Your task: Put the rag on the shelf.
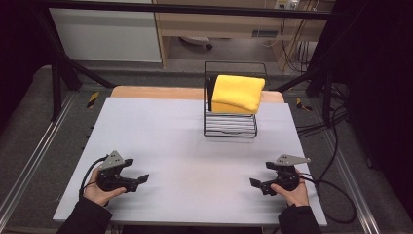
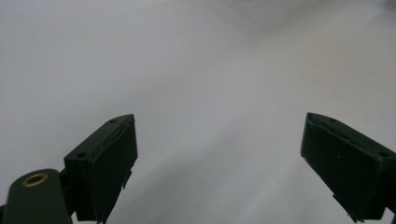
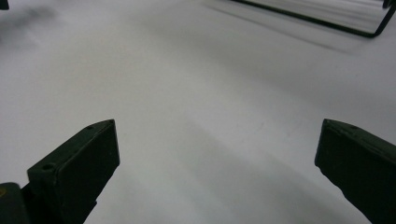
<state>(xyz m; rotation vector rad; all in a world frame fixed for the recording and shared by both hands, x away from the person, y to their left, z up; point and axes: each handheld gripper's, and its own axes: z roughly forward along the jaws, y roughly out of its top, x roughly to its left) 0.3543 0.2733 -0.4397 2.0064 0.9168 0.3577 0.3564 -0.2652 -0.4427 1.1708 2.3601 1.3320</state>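
Observation:
A folded yellow cloth (image 1: 237, 93) lies on top of a black wire basket (image 1: 230, 126) at the back middle of the grey table (image 1: 190, 146). My left gripper (image 1: 142, 179) rests low at the front left, held in a hand, and points right. It is open, and nothing sits between its jaws (image 2: 219, 154). My right gripper (image 1: 254, 183) rests at the front right and points left. In the right gripper view it (image 3: 217, 158) stands open over bare tabletop, with the basket's lower rim (image 3: 322, 21) at the top edge.
Black cables (image 1: 331, 185) trail off the table's right side. Metal frame rails (image 1: 29, 161) run along both sides. A wooden board edge (image 1: 156, 92) shows behind the table, with shelving (image 1: 219, 24) beyond.

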